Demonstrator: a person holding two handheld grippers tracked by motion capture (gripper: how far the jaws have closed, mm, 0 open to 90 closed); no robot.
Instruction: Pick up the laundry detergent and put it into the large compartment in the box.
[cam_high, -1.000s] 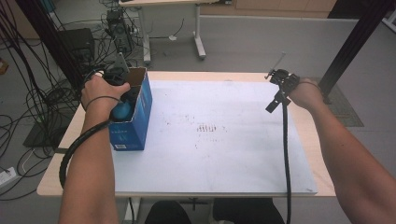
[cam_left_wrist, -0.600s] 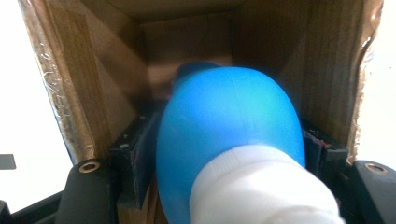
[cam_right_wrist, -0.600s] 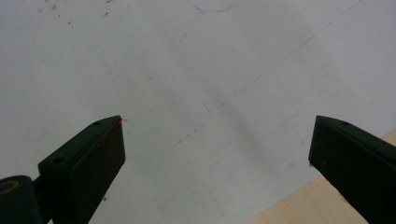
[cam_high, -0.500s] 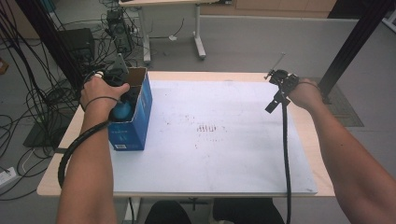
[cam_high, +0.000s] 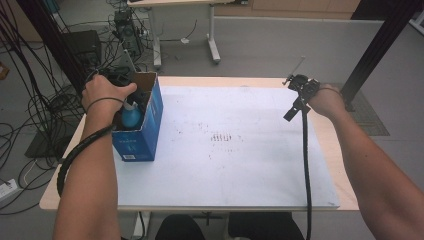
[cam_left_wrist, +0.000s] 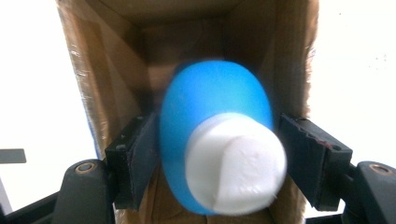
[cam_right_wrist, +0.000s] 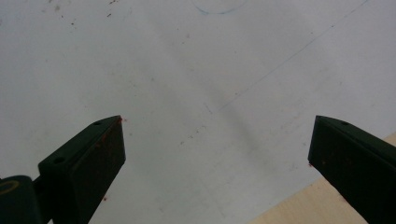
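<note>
Left gripper view: blue bottle (cam_left_wrist: 219, 121), white cap (cam_left_wrist: 236, 161), inside cardboard box (cam_left_wrist: 107, 51).

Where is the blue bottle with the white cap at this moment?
The blue bottle with the white cap sits inside the open blue cardboard box at the table's left side in the high view, between the left gripper's jaws, which have just been opening.

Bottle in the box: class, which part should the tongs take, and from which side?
Grip the blue body of the bottle just below its white cap, coming from above through the open top of the box. The cap points up, and the body's narrower sides fit between the jaws.
</note>
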